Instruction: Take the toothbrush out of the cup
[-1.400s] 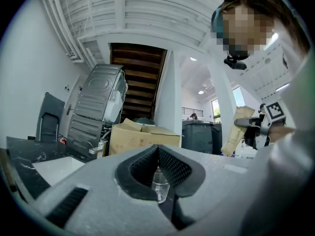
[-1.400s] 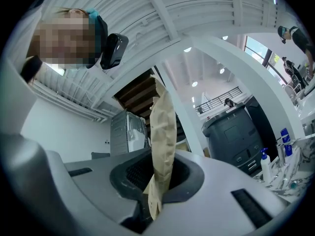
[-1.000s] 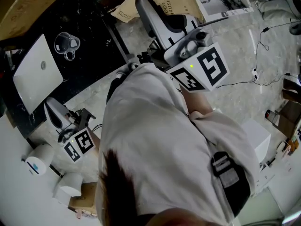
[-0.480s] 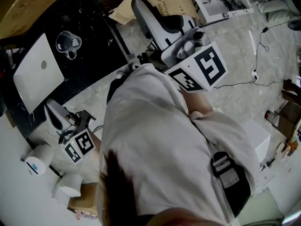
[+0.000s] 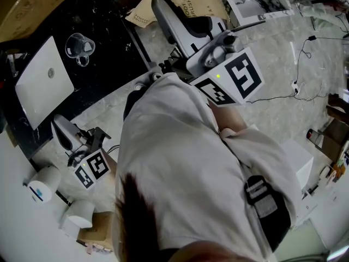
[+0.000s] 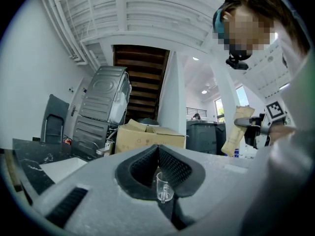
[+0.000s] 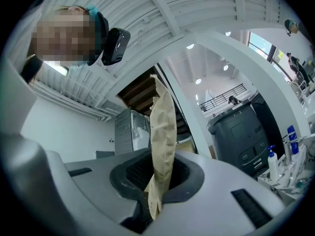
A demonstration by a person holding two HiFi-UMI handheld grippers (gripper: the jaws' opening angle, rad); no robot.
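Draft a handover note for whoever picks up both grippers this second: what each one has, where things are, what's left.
Left gripper: fingers together, empty, aimed toward the clear cup.
Right gripper: shut on a brown paper bag.
The cup stands on the black tabletop, apart from both grippers, and looks empty.
Done: unclear. No toothbrush shows in any view.
Left: find the toothbrush; probably put the bag down first.

Head view steeply down, gripper views outward
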